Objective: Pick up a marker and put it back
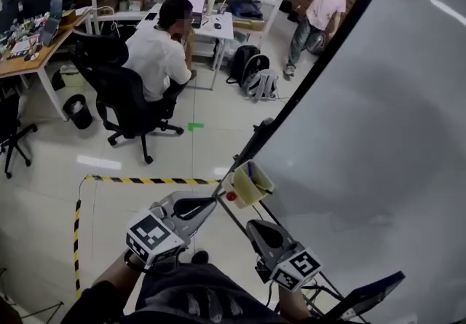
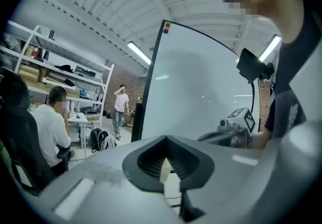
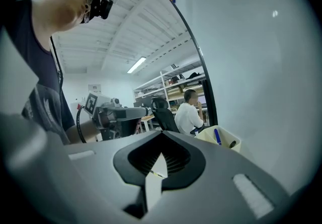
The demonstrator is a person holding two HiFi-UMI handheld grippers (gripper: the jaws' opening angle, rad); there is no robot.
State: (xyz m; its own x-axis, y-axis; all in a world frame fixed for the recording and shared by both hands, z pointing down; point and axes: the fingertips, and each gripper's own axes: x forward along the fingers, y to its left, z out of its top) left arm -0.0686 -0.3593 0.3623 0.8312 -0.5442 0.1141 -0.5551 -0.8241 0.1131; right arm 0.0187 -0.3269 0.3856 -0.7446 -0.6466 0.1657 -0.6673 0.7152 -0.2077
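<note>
The blue marker (image 3: 217, 136) stands in the cream holder (image 3: 210, 140) fixed on the whiteboard (image 1: 378, 133), right of centre in the right gripper view. It is likely light, stiff and smooth, best pinched across its barrel above the rim. Lower in the head view, the left gripper (image 1: 210, 205) and right gripper (image 1: 255, 226) have their jaws closed together on nothing.

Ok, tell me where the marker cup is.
In the head view the cream marker cup hangs at the whiteboard's lower left edge, ahead of the left hand-held gripper, with a blue marker inside.
</note>
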